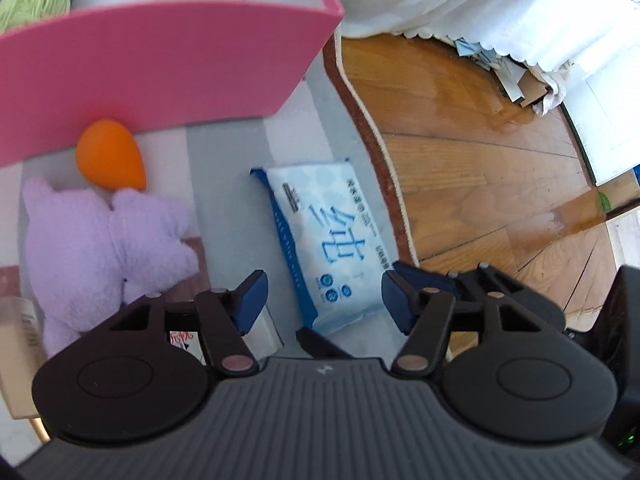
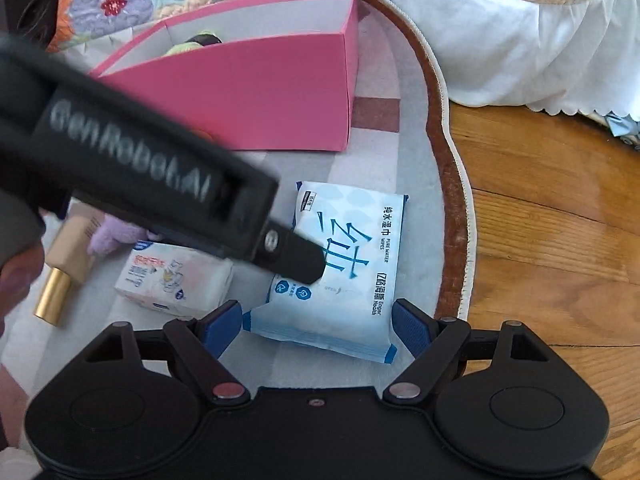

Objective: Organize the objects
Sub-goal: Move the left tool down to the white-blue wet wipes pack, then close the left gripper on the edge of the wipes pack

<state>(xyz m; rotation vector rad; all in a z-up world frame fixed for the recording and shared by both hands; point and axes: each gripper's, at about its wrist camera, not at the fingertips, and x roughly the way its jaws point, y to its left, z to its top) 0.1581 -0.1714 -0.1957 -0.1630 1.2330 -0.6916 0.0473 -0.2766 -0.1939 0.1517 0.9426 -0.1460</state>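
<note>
A light-blue wet-wipes pack (image 1: 332,248) (image 2: 348,276) lies flat on the pale rug near its brown edge. My left gripper (image 1: 324,296) is low over the pack's near end, its blue pads on either side and not pressing on it, so it is open. In the right wrist view one black finger (image 2: 300,260) of that gripper lies over the pack's top. My right gripper (image 2: 316,320) is open too and straddles the other end of the same pack, with small gaps at both pads. A pink box (image 1: 160,60) (image 2: 260,92) stands just beyond.
An orange egg-shaped sponge (image 1: 110,160) and a purple plush toy (image 1: 100,240) lie by the pink box. A small tissue pack (image 2: 172,280) and a gold-capped tube (image 2: 64,276) lie left of the wipes. Wooden floor (image 1: 480,160) and a hanging bedspread (image 2: 520,40) are to the right.
</note>
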